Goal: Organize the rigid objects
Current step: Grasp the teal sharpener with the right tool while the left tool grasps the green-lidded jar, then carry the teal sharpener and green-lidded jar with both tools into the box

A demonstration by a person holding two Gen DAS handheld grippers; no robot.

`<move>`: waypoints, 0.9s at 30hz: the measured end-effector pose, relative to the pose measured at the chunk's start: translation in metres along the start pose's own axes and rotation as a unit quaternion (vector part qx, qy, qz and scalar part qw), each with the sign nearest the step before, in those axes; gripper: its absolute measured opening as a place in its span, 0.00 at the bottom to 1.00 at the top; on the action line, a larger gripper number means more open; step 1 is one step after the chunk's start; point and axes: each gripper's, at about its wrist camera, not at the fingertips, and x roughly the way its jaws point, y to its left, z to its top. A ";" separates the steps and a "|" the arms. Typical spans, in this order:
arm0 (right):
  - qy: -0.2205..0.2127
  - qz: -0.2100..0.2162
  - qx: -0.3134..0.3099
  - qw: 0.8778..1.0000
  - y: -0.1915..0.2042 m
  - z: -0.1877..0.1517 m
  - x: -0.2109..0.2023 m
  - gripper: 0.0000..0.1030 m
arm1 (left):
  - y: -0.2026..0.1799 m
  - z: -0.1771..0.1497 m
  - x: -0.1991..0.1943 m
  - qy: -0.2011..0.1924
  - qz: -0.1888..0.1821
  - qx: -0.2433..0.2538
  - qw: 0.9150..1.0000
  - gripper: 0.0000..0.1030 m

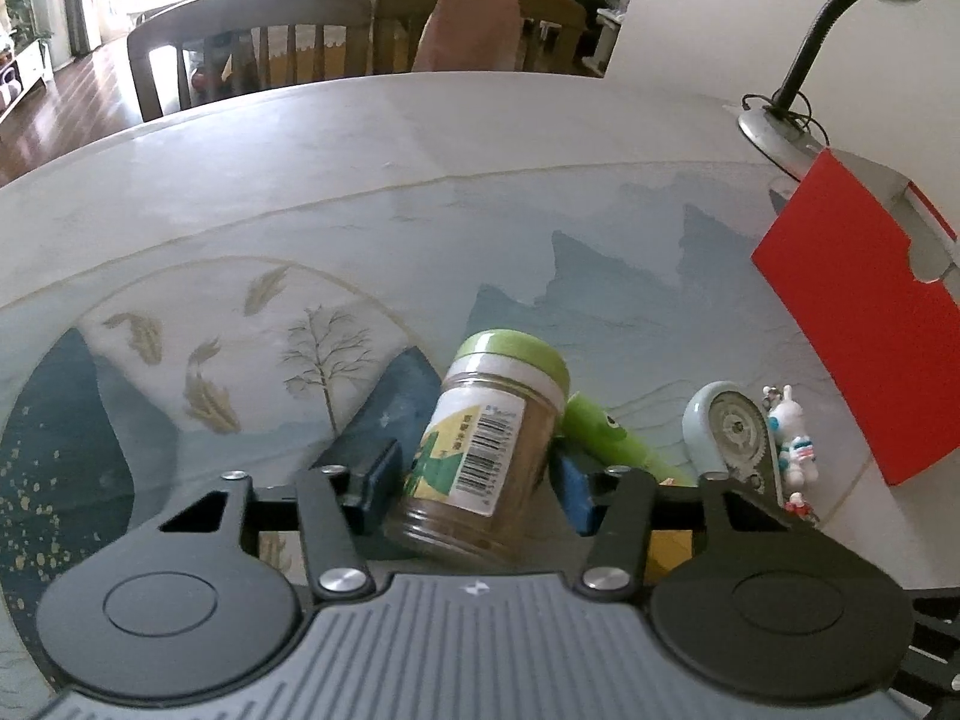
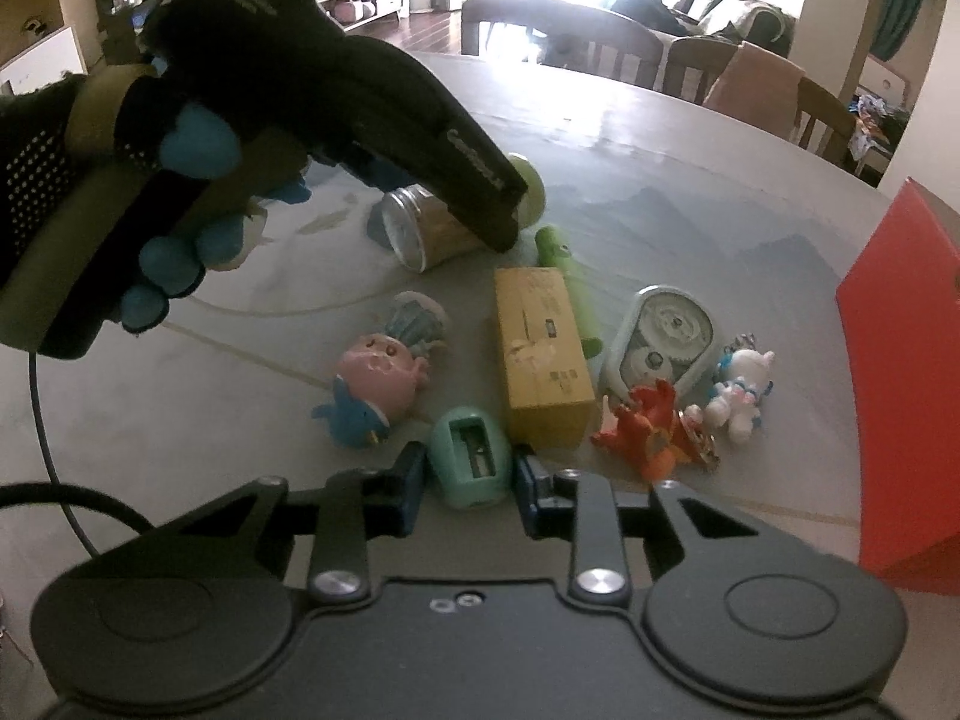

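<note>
My left gripper [image 1: 474, 480] is shut on a spice jar [image 1: 486, 450] with a green lid and a barcode label, tilted over the table. The jar also shows in the right wrist view [image 2: 432, 228], lying under the left gripper's body. My right gripper [image 2: 468, 480] has its blue pads [image 2: 414, 474] on both sides of a mint green pencil sharpener [image 2: 474, 462]; it is shut on it. A red box [image 1: 864, 324], also in the right wrist view [image 2: 906, 372], stands at the right.
On the patterned table [image 2: 180, 408] lie a yellow box [image 2: 543, 354], a green tube toy [image 2: 570, 282], a pale blue tape dispenser [image 2: 660, 342], a white bunny figure [image 2: 741, 390], an orange figure [image 2: 648, 426] and a pink fish toy [image 2: 372, 390]. A desk lamp [image 1: 798, 66] stands at the back right.
</note>
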 end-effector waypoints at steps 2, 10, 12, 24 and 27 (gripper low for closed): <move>-0.002 -0.001 0.006 1.000 -0.001 -0.003 -0.002 0.29 | -0.001 -0.001 -0.001 -0.003 0.000 0.002 1.000 0.46; -0.013 -0.003 0.034 0.999 -0.010 -0.014 -0.022 0.29 | -0.002 -0.008 -0.010 -0.004 0.014 -0.015 1.000 0.43; -0.016 -0.004 0.044 0.999 -0.014 -0.015 -0.030 0.29 | -0.002 -0.010 -0.015 -0.005 0.014 -0.021 1.000 0.43; -0.040 -0.012 0.060 0.997 -0.035 -0.010 -0.086 0.29 | -0.011 -0.018 -0.057 -0.012 0.004 -0.044 0.999 0.41; -0.046 -0.016 0.062 0.997 -0.043 -0.010 -0.100 0.29 | -0.017 -0.020 -0.067 -0.015 0.001 -0.046 0.999 0.41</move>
